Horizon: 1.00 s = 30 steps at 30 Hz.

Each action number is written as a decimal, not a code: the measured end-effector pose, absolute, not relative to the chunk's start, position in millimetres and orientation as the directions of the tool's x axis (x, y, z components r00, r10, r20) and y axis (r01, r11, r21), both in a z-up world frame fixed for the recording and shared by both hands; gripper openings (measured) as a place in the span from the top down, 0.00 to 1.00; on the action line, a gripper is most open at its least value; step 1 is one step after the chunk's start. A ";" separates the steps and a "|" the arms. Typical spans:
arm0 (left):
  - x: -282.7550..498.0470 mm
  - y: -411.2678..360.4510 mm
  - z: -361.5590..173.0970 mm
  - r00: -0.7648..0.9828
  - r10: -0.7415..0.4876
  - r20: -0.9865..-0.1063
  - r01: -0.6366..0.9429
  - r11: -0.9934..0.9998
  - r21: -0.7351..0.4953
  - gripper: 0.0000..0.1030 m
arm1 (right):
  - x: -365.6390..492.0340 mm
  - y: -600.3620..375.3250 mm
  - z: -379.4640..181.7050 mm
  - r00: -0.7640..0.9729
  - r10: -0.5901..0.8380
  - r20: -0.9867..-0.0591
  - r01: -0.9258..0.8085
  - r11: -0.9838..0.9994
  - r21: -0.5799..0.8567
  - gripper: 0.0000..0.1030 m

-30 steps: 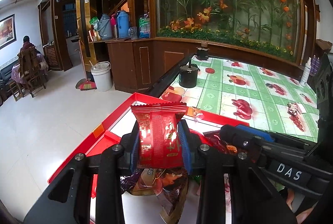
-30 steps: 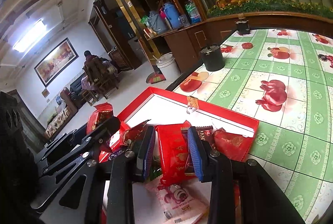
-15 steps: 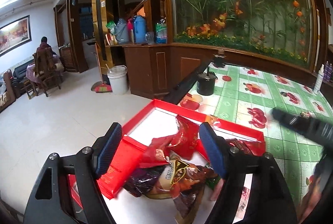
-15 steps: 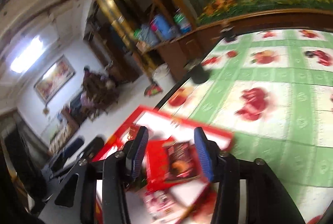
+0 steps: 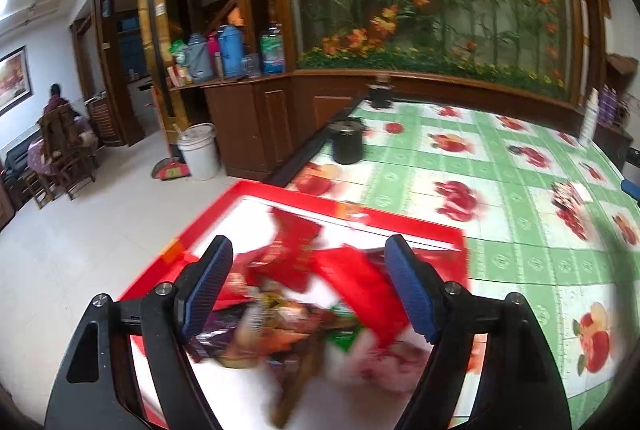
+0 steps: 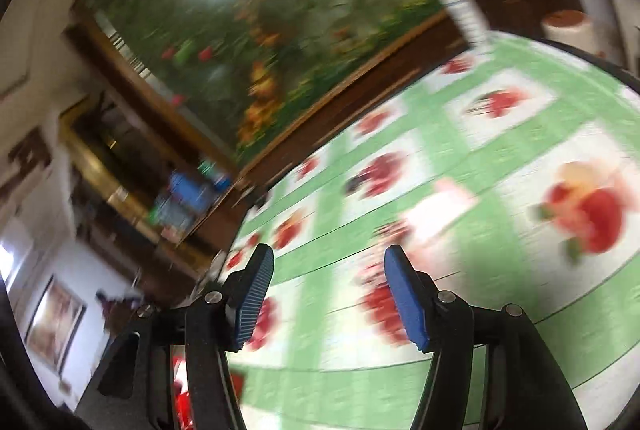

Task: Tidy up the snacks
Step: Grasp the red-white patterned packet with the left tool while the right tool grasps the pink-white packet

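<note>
Snack packets are seen heaped in a red tray at the near edge of the desk, which is covered by a green checked cloth printed with fruit. The left tool is held over the heap with its blue pads spread wide and nothing gripped. The right tool is likewise parted and empty above the blurred cloth, where a small pale packet is lying, well apart from the tray
</note>
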State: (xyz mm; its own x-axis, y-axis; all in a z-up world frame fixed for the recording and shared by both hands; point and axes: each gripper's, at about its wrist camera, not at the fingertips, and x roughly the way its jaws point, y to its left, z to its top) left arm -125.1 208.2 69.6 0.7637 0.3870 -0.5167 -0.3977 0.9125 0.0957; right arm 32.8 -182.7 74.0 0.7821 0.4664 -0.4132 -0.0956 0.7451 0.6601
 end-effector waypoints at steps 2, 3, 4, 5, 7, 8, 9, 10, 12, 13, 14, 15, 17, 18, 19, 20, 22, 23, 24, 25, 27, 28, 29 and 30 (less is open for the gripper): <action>-117.3 189.3 69.5 0.773 0.364 -0.520 -0.361 0.926 0.111 0.24 | 39.8 -205.2 67.3 0.791 0.421 -0.443 -0.038 0.758 0.652 0.41; -114.7 181.3 69.4 0.777 0.351 -0.523 -0.343 0.932 0.115 0.24 | 44.2 -210.4 63.9 0.787 0.414 -0.457 -0.025 0.761 0.648 0.41; -110.6 171.5 69.1 0.781 0.332 -0.528 -0.318 0.940 0.121 0.24 | 48.4 -215.4 60.5 0.780 0.412 -0.470 -0.016 0.765 0.644 0.41; -104.1 157.4 69.1 0.786 0.306 -0.537 -0.281 0.951 0.131 0.24 | 51.3 -219.5 57.1 0.773 0.412 -0.482 -0.010 0.768 0.640 0.41; -92.8 133.7 70.1 0.792 0.274 -0.546 -0.222 0.962 0.161 0.24 | 63.1 -220.3 51.5 0.751 0.407 -0.520 0.005 0.784 0.621 0.41; -87.3 124.0 71.0 0.793 0.263 -0.549 -0.198 0.964 0.175 0.24 | 71.4 -217.8 48.5 0.734 0.405 -0.545 0.011 0.795 0.607 0.41; -79.9 110.8 71.9 0.794 0.246 -0.556 -0.162 0.967 0.196 0.24 | 80.6 -214.9 45.5 0.715 0.413 -0.564 0.010 0.801 0.599 0.41; -75.5 101.7 72.9 0.793 0.238 -0.561 -0.139 0.967 0.213 0.24 | 89.6 -212.3 42.2 0.695 0.425 -0.580 0.009 0.801 0.598 0.41; -70.6 87.3 75.7 0.792 0.234 -0.563 -0.113 0.964 0.242 0.24 | 100.3 -208.0 34.4 0.655 0.444 -0.612 0.023 0.797 0.603 0.41; -70.1 83.6 75.9 0.793 0.232 -0.563 -0.106 0.963 0.247 0.24 | 106.5 -204.3 30.2 0.634 0.451 -0.628 0.033 0.796 0.605 0.41; -69.4 81.5 76.0 0.793 0.227 -0.566 -0.099 0.964 0.249 0.24 | 116.1 -199.5 27.1 0.613 0.455 -0.646 0.040 0.799 0.600 0.41; -68.2 80.5 75.2 0.790 0.222 -0.572 -0.090 0.964 0.250 0.24 | 125.5 -193.6 24.4 0.593 0.447 -0.670 0.053 0.809 0.586 0.41; -65.8 80.6 71.0 0.775 0.221 -0.592 -0.072 0.962 0.264 0.24 | 135.7 -184.0 20.8 0.571 0.446 -0.690 0.071 0.810 0.582 0.41; -63.8 83.5 68.9 0.769 0.229 -0.597 -0.074 0.959 0.273 0.24 | 141.6 -180.1 18.3 0.562 0.447 -0.696 0.087 0.805 0.587 0.41; -62.3 86.9 67.9 0.762 0.240 -0.601 -0.078 0.956 0.283 0.24 | 149.4 -176.0 15.4 0.556 0.435 -0.708 0.115 0.804 0.584 0.41; -60.6 92.3 67.9 0.754 0.257 -0.604 -0.089 0.952 0.294 0.24 | 156.9 -173.3 12.3 0.550 0.407 -0.729 0.155 0.808 0.568 0.43; -58.8 100.6 67.7 0.747 0.277 -0.604 -0.107 0.947 0.302 0.24 | 164.2 -168.1 14.4 0.574 0.348 -0.741 0.203 0.816 0.541 0.43; -58.1 105.4 68.3 0.745 0.287 -0.603 -0.117 0.945 0.305 0.24 | 169.3 -162.8 16.2 0.576 0.309 -0.757 0.223 0.831 0.509 0.43; -56.8 110.3 69.4 0.740 0.298 -0.603 -0.128 0.943 0.308 0.24 | 173.9 -156.0 17.7 0.571 0.268 -0.776 0.233 0.853 0.467 0.43; -55.7 113.5 69.6 0.737 0.303 -0.604 -0.134 0.942 0.309 0.24 | 178.5 -148.5 20.0 0.563 0.220 -0.796 0.240 0.879 0.412 0.43; -52.4 119.4 70.7 0.730 0.308 -0.610 -0.142 0.942 0.305 0.24 | 185.1 -133.4 23.0 0.551 0.094 -0.829 0.260 0.925 0.278 0.43; -50.9 120.7 71.5 0.728 0.307 -0.614 -0.142 0.942 0.303 0.24 | 189.1 -129.5 22.6 0.550 0.039 -0.835 0.269 0.938 0.221 0.43; -49.8 120.7 72.7 0.726 0.305 -0.616 -0.140 0.943 0.302 0.24 | 192.8 -125.9 21.6 0.552 -0.010 -0.834 0.277 0.945 0.172 0.43; -49.5 119.7 73.9 0.727 0.306 -0.614 -0.138 0.942 0.305 0.24 | 196.1 -124.2 20.2 0.551 -0.063 -0.832 0.291 0.949 0.121 0.44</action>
